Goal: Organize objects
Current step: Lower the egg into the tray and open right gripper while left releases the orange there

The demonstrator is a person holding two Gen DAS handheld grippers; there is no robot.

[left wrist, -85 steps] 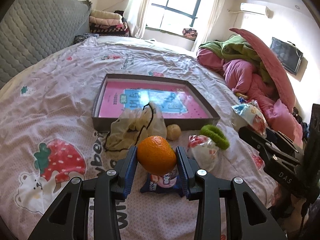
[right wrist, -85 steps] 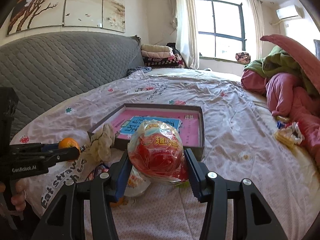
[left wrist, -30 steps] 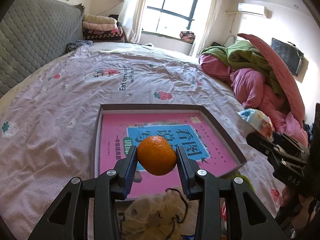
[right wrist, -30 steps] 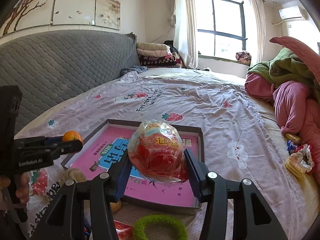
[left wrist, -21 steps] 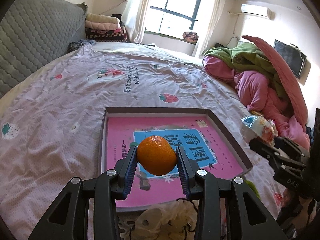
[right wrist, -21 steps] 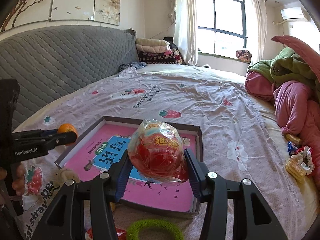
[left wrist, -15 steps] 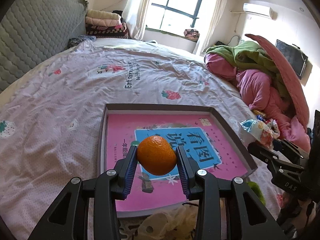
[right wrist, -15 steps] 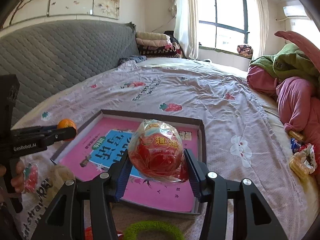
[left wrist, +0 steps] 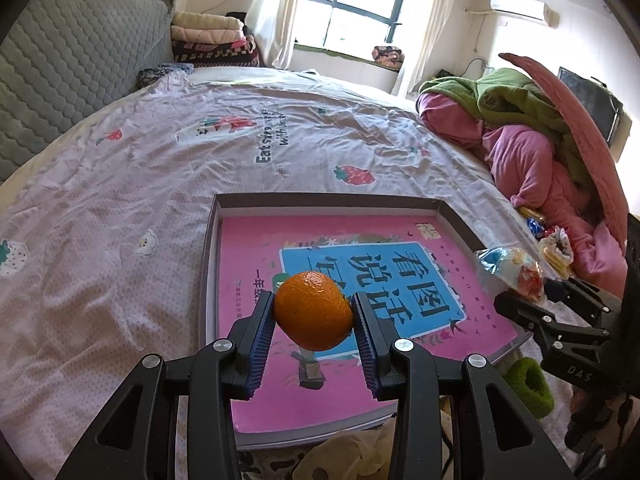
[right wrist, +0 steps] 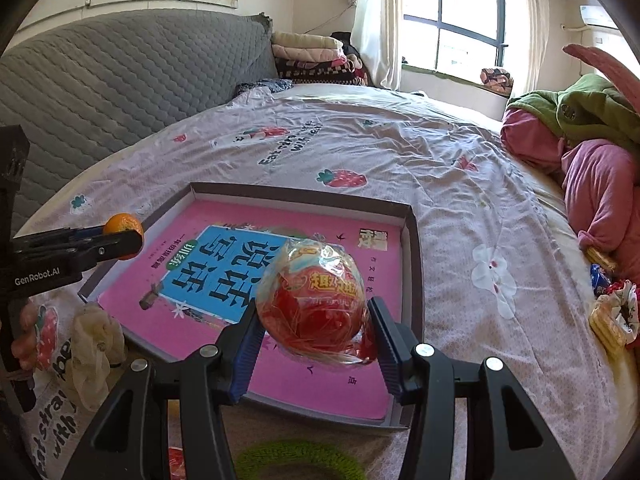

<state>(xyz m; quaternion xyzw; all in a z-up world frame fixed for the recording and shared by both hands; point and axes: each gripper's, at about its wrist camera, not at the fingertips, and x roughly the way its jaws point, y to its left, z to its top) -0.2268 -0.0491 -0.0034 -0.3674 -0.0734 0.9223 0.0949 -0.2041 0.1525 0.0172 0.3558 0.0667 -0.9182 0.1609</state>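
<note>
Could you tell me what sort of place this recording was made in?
Most likely a home bedroom: a wide bed under a strawberry-print sheet, a quilted grey headboard, folded blankets stacked by the curtained window, and heaped bedding alongside.

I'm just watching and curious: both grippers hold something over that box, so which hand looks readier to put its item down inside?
Probably the left. Its gripper holds the orange over the middle of the tray; the right gripper's snack bag hangs nearer the tray's near right corner.

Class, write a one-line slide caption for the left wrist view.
Left gripper holds an orange above the pink-lined tray on the bed.
</note>
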